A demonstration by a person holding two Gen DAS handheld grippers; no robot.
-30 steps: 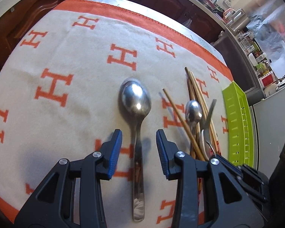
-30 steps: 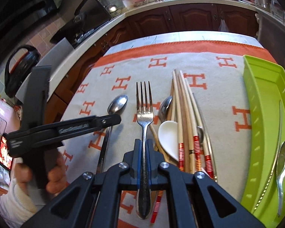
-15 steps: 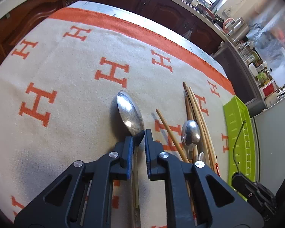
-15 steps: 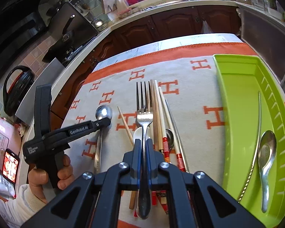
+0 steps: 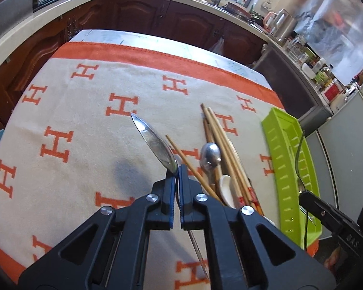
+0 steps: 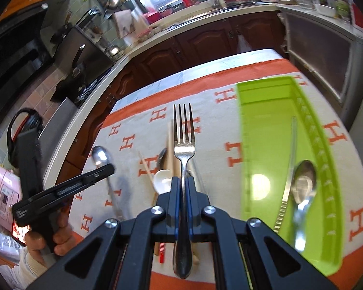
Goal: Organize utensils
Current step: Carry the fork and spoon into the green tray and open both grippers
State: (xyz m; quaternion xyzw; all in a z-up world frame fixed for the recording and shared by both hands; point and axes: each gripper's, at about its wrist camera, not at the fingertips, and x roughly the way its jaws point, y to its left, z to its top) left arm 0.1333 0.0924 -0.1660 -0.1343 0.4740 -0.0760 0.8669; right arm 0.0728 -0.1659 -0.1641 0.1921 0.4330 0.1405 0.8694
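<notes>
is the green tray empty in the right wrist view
No, the green tray already holds a metal spoon and a long serrated knife lying side by side along its right half.

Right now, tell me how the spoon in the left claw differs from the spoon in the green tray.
The left claw grips its spoon by the neck, lifted off the cloth; the tray spoon lies loose in the green tray. The gripped spoon is rolled on edge; the tray spoon lies bowl up beside a knife. Both are shiny metal.
</notes>
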